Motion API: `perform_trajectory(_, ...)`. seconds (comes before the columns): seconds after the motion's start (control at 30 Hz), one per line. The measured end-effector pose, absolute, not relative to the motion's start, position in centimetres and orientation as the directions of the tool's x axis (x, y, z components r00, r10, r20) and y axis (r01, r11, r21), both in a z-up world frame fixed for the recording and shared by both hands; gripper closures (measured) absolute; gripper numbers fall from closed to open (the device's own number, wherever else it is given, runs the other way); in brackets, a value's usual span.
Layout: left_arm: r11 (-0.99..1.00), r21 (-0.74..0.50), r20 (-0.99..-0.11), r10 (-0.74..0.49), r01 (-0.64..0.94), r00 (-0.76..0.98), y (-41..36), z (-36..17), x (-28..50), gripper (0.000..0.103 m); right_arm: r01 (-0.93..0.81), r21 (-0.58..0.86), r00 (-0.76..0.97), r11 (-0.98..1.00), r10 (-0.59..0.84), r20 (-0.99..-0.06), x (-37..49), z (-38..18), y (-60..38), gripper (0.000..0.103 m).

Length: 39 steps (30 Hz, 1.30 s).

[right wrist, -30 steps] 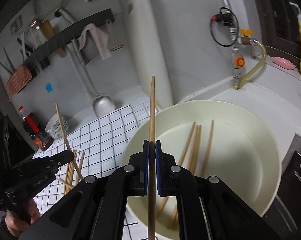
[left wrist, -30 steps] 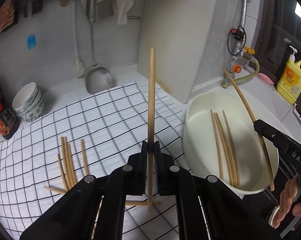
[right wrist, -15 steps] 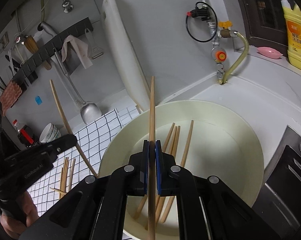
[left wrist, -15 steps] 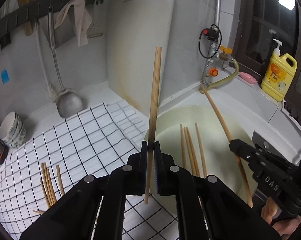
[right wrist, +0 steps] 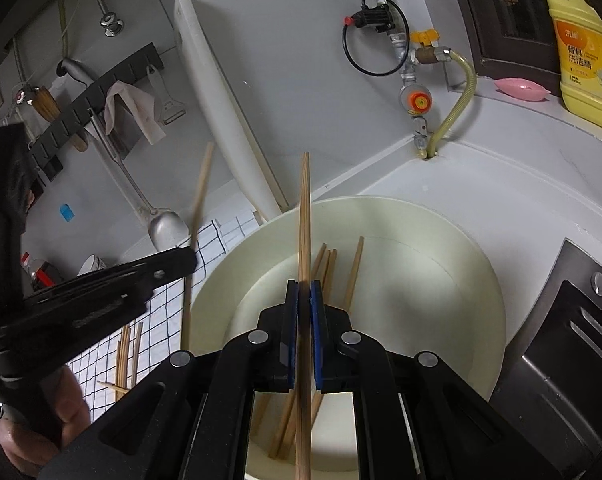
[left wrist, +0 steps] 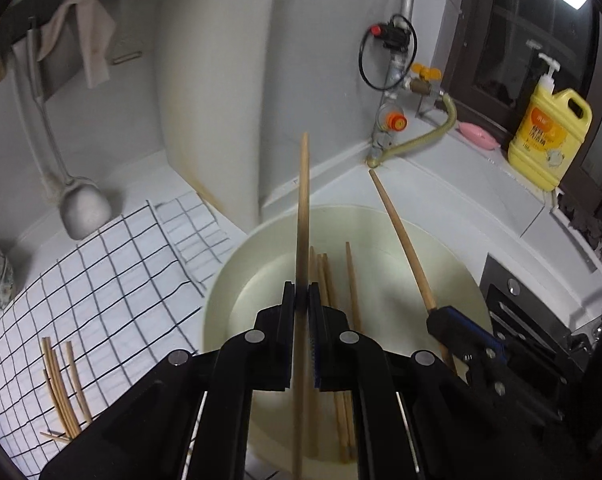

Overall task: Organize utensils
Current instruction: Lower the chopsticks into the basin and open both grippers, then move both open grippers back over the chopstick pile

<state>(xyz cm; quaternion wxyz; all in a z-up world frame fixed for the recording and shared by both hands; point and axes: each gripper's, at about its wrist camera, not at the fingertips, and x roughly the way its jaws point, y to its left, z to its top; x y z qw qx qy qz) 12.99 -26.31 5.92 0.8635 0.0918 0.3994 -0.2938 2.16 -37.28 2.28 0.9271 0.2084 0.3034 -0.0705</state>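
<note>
1. Left gripper (left wrist: 301, 300) is clamping one chopstick (left wrist: 303, 216) between closed jaws; the stick is running lengthwise along the jaw line, tip sticking out ahead and upward, tail hanging back below the jaws.
2. Right gripper (right wrist: 304, 300) is likewise pinching its own chopstick (right wrist: 304, 216), jaws closed on it, same lengthwise alignment, tip ahead and tail trailing under the jaws.
3. Basin (left wrist: 453, 248) is sitting directly ahead of and below both jaw pairs; several chopsticks (left wrist: 337, 280) are already lying on its bottom, long axes pointing roughly away from the jaws.
4. Key relation: both held sticks are hanging over the basin opening, long axes near parallel to the ones inside, so a release looks likely to drop them in alongside.
5. Right gripper seems nearer the basin centre; left gripper is appearing over the basin's left edge in the right wrist view (right wrist: 181, 262), just beside the rim.
6. Both hands are tilting the grippers forward and down toward the basin.
7. More loose chopsticks (left wrist: 61, 384) are lying on the checked cloth (left wrist: 113, 280), off to the left and behind the left jaws, well apart from the basin; those likely remain to be collected.
8. Risk, as a guess: a stick's tail catching the rim on release.
</note>
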Motion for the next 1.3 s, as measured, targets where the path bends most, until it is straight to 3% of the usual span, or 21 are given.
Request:
perform_trajectory(0.2, 0.820, -0.034, -0.795, -0.369, 0.571, 0.482, -28.4, 3.2, 14.2, 0.093, 0.277, 0.326, 0.768, 0.904, -0.004, -0.641, 3.1, 1.0, -37.7, 0.095)
perform_trajectory(0.27, 0.833, -0.022, -0.798, -0.348, 0.553, 0.493, -28.0, 2.9, 14.4, 0.066, 0.285, 0.318, 0.765, 0.904, -0.015, -0.643, 3.0, 1.1, -37.8, 0.078)
perform_trajectory(0.3, 0.839, -0.018, -0.789, -0.346, 0.544, 0.507, -27.6, 3.1, 14.4, 0.041, 0.293, 0.316, 0.770, 0.902, -0.027, -0.638, 2.8, 1.2, -37.8, 0.074)
perform_trajectory(0.33, 0.850, -0.007, -0.769, -0.341, 0.526, 0.541, -26.9, 3.4, 14.3, 0.026, 0.306, 0.307, 0.775, 0.901, -0.049, -0.630, 2.6, 1.4, -37.9, 0.074)
perform_trajectory(0.47, 0.880, -0.006, -0.747, -0.320, 0.475, 0.582, -24.5, 4.5, 14.9, 0.026, 0.325, 0.308, 0.783, 0.894, -0.071, -0.618, 2.0, 1.8, -38.4, 0.074)
perform_trajectory(0.93, 0.926, 0.032, -0.695, -0.250, 0.376, 0.674, -15.6, 6.0, 12.7, 0.009, 0.268, 0.300, 0.802, 0.916, -0.039, -0.597, 2.1, 2.8, -36.1, 0.071)
perform_trajectory(1.07, 0.946, 0.087, -0.662, -0.178, 0.311, 0.728, -10.8, 6.8, 11.4, 0.006, 0.185, 0.293, 0.822, 0.938, 0.016, -0.569, 2.5, 3.5, -33.4, 0.067)
perform_trajectory(1.3, 0.985, 0.053, -0.667, -0.089, 0.165, 0.740, -1.2, 6.4, 10.0, 0.006, 0.029, 0.248, 0.840, 0.968, 0.111, -0.531, 2.5, 4.5, -27.3, 0.061)
